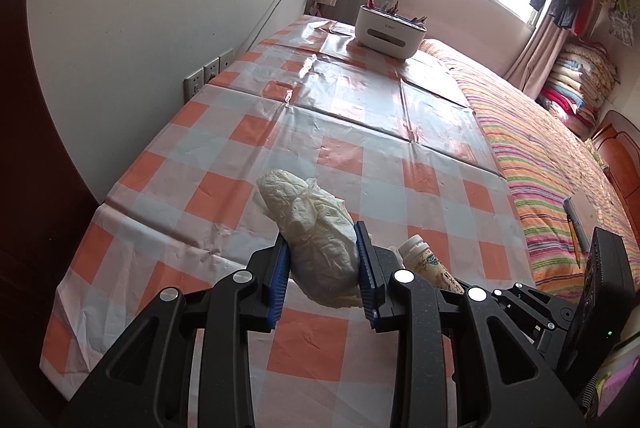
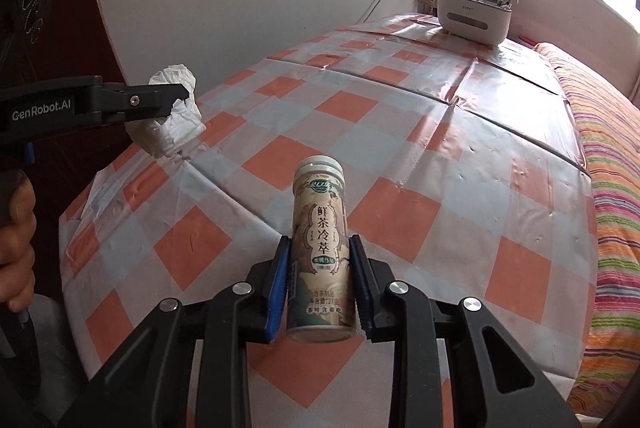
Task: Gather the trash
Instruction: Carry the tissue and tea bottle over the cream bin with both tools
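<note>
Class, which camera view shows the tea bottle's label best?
The right wrist view: the tea bottle sits between the right gripper fingers, label facing the camera. The left wrist view shows only its cap and upper part, partly hidden behind the left gripper.

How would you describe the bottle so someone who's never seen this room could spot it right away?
Start at the table with the orange, white and grey checked cloth, set against the wall beside the striped bed. Over its near end, the right gripper clamps a small cylindrical tea bottle. Unlike the crumpled white tissue in the left gripper, it is rigid, white-capped, with a beige label in Chinese characters.
</note>
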Available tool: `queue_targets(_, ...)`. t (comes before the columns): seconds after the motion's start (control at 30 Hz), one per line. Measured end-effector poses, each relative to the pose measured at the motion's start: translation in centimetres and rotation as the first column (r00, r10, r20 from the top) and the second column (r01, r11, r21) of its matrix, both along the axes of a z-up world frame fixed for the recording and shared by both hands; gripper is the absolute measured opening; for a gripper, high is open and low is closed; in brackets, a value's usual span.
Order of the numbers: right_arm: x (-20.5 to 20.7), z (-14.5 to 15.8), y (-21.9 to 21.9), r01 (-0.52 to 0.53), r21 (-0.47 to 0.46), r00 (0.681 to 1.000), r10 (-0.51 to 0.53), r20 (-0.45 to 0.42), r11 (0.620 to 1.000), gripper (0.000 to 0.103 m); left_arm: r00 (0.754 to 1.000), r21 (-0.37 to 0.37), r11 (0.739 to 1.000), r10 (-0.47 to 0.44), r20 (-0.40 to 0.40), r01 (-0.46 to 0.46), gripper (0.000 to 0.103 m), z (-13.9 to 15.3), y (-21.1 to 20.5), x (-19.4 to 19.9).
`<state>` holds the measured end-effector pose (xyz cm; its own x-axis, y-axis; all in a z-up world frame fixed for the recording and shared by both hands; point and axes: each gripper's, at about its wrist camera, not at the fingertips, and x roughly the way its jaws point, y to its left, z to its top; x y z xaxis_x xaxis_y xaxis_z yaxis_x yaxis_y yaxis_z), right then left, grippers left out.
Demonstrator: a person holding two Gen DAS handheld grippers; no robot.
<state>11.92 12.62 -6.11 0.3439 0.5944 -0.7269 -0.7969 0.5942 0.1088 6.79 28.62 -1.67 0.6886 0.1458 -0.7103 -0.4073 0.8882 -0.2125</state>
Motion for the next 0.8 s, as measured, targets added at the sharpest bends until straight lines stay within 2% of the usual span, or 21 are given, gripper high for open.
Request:
queue_targets(0.4,-2.5,3.3,-8.2,0.142,0.16,0.989,-0.147,0.018,0.977,0.028,0.988,0.087,0.988,-0.136,0.075,0.129,0.029,1.4,-6.4,0.5)
queue_targets(0.8,-4.8,4.4,-15.0,0.261,0.267,0.96,-0.278,0.025,0.928,0.028,0.966,0.144,0.962,-0.246,0.076,0.233,0.029,1.4,-12.4,1.2)
